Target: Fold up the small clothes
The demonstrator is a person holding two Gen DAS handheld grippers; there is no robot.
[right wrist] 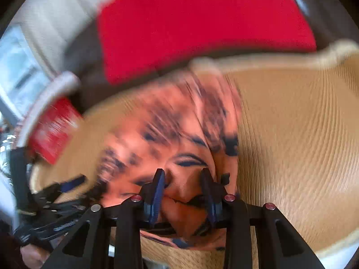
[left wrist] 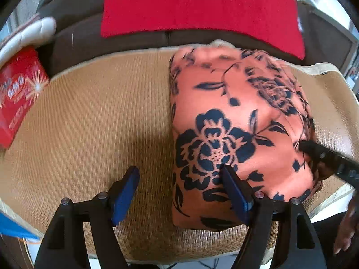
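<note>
garment [left wrist: 235, 121]: orange floral cloth on woven mat [left wrist: 89, 123], folded | left gripper [left wrist: 181, 179]: jaws wide, empty, straddling its near edge | right gripper [right wrist: 182, 177]: pinching a bunched fold | handling: likely light, limp, slippery; grip doubled edges, not middle

Soft matt orange cloth [left wrist: 235, 121] printed with dark flowers lies on a coarse woven straw-coloured mat [left wrist: 89, 121]. Behind, a fuzzy red towel-like fabric [left wrist: 202, 6]; at left, a glossy printed red carton [left wrist: 18, 94].
</note>
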